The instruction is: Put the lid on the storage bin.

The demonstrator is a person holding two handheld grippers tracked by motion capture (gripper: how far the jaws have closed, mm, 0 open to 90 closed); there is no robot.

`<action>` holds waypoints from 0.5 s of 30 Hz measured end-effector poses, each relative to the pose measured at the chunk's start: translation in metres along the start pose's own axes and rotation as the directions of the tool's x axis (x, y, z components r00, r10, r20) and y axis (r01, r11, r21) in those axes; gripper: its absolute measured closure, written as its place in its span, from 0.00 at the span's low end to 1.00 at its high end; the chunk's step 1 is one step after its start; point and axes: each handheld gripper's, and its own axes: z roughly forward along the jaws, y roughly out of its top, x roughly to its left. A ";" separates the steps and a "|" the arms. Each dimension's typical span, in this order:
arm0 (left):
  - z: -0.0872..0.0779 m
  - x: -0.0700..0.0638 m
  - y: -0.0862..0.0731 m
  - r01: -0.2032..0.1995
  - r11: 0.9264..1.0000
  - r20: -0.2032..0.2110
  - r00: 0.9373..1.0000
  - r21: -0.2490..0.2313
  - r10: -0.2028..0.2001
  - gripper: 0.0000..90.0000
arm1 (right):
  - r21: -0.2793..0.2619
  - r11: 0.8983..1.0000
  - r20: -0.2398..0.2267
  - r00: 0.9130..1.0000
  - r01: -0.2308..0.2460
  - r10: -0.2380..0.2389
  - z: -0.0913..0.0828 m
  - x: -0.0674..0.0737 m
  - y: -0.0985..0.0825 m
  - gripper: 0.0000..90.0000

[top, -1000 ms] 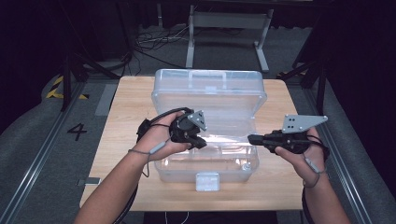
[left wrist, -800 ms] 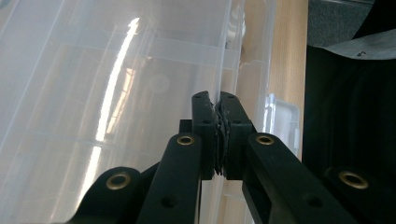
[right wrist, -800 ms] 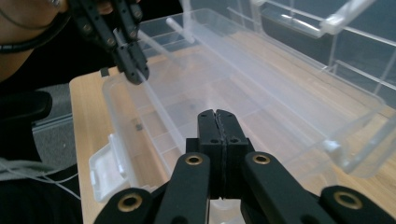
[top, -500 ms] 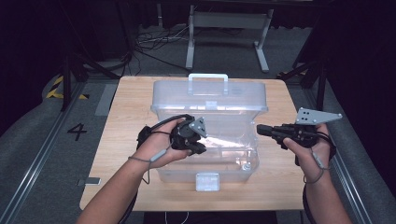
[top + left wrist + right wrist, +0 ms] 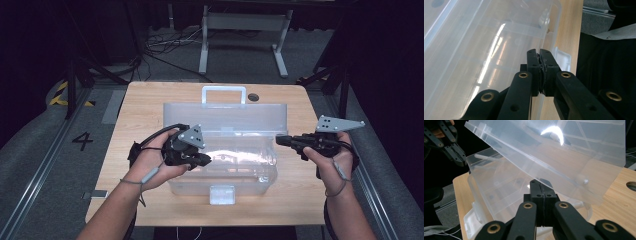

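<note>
The clear plastic box (image 5: 222, 167) sits at the middle of the wooden table (image 5: 150, 100), its latch tab (image 5: 222, 194) facing six o'clock toward the person. Its lid (image 5: 225, 117) stands raised, hinged along the far edge at twelve o'clock, with a white handle (image 5: 223, 94) sticking up above it. Nothing can be made out inside the box; through its walls show glare and the table.

The left tool (image 5: 202, 161) hangs over the box's nine-o'clock end, its tips above the open interior and pointing toward three o'clock. The left hand (image 5: 150, 162) cups it from below and outside, palm turned up, forearm coming in from seven o'clock. In the left gripper view its jaws are pressed together with nothing between them, and the box wall (image 5: 486, 50) runs past on the left.

The right tool (image 5: 281, 140) is held level at the box's three-o'clock end, tips pointing toward nine o'clock and lying just beside the lid's corner; whether they touch it cannot be told. The right hand (image 5: 332, 160) grips it from behind, forearm rising from five o'clock. In the right gripper view its jaws are also pressed together and empty, with the tilted lid (image 5: 549, 152) slanting above them.

A round hole (image 5: 253, 97) marks the table near the far edge at one o'clock. Grey floor (image 5: 40, 150) surrounds it, with a painted numeral four (image 5: 82, 141) at nine o'clock and loose cables (image 5: 165, 47) and a metal stand (image 5: 240, 35) beyond at twelve.
</note>
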 end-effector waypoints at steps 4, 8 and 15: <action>-0.007 0.004 -0.008 0.029 1.000 -0.006 1.000 -0.010 -0.029 0.96 | 0.000 1.000 -0.005 1.000 -0.001 0.001 0.000 0.000 0.000 1.00; -0.016 0.007 -0.019 0.067 0.998 -0.018 0.998 -0.017 -0.067 0.96 | 0.004 1.000 -0.006 1.000 -0.008 0.008 -0.001 0.001 -0.001 1.00; -0.029 0.012 -0.040 0.130 0.991 -0.030 0.991 -0.035 -0.131 0.95 | 0.010 1.000 0.008 1.000 -0.007 0.007 -0.004 0.003 -0.002 1.00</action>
